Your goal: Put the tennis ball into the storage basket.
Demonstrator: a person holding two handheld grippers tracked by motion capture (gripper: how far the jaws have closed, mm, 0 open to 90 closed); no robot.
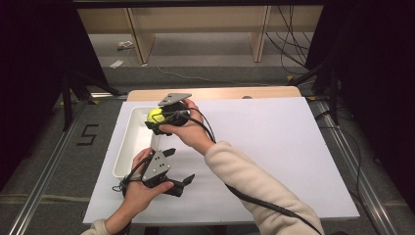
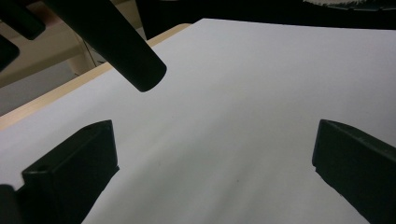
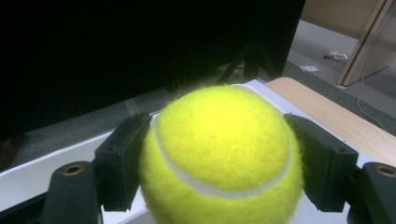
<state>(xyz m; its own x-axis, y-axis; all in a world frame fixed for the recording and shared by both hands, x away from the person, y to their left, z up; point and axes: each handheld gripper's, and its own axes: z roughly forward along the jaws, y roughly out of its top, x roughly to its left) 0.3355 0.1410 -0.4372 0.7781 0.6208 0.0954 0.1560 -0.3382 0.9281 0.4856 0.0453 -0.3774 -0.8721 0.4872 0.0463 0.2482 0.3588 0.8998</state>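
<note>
Right gripper [image 3: 219, 154] clamps a fuzzy yellow-green tennis ball [image 3: 222, 154], white seam curving, over the white tray [image 1: 128, 142]. No brand mark legible on it. Left gripper [image 2: 215, 168] spread wide, holding nothing.

In the right gripper view the bottom edge cuts off the underside of the tennis ball [image 3: 222, 154], and the ball hides most of the white tray [image 3: 28, 175] behind it. In the high view the right tongs [image 1: 155, 122] cover much of the ball [image 1: 155, 115], and the person's right hand [image 1: 188, 131] hides part of the tray's [image 1: 128, 147] near rim. In the left gripper view the picture's edges cut off the left tongs [image 2: 212, 158], and a blurred dark bar [image 2: 116, 42] crosses the top corner, too unclear to identify.
</note>
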